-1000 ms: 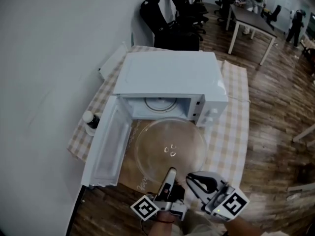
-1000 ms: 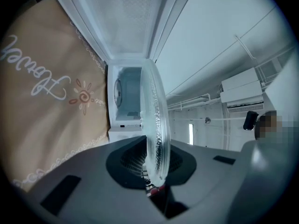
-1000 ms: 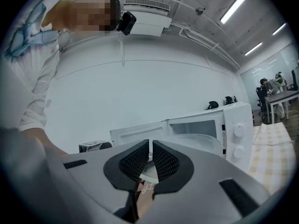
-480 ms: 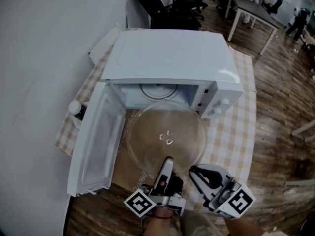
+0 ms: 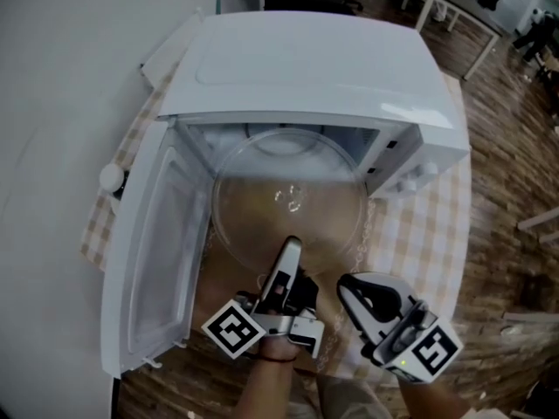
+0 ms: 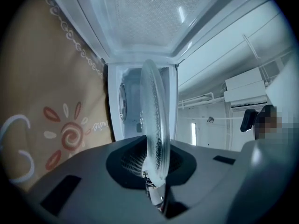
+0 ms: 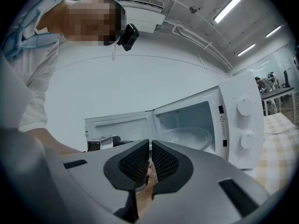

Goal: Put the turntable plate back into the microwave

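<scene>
Cloth-covered desk (image 5: 419,234), checked pattern, with a tan mat (image 5: 223,295) at its near side. A white microwave (image 5: 306,59) stands on the desk, and its door (image 5: 153,251) is swung wide open to the left. Two knobs (image 7: 245,107) are on the front panel, right of the cavity.

The clear glass turntable plate (image 5: 288,203) is held roughly level at the cavity mouth. Its far edge is already inside the opening and its near half is over the mat. The right gripper view shows the plate part-way in the cavity.

The left gripper (image 5: 291,244) has its jaws clamped on the plate's near rim. In the left gripper view the rim runs edge-on between the pads (image 6: 126,160).

The right gripper (image 5: 354,288) is just right of the left one, near the plate but apart from it. Its jaws are together with nothing between them, pointing toward the microwave.

A small bottle with a white cap (image 5: 111,177) stands on the desk left of the door.
</scene>
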`<state>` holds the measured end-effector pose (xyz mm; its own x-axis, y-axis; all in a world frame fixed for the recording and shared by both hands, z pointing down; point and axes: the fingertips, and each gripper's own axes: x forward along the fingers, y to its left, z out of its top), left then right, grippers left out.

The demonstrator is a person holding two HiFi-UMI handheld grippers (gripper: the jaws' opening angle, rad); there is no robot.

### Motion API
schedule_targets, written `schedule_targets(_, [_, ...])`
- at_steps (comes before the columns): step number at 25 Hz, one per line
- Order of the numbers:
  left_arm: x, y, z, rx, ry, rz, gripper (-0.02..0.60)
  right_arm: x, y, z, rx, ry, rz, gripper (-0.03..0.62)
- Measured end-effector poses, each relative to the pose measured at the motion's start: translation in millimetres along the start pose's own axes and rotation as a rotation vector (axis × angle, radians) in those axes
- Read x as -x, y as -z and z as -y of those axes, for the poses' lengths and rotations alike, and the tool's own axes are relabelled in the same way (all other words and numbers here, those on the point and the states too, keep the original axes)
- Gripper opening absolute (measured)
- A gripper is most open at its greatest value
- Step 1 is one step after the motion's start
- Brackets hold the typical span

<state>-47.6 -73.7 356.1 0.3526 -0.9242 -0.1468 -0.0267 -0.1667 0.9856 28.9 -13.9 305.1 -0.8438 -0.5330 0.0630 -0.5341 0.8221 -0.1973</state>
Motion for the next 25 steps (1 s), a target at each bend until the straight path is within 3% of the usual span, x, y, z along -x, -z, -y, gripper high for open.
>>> schedule_targets(25, [-61.2, -35.1, -43.2, 0.010, 0.006, -0.082, 0.031, -55.6, 28.4, 39.3, -0.019, 0.064, -0.003, 0.034])
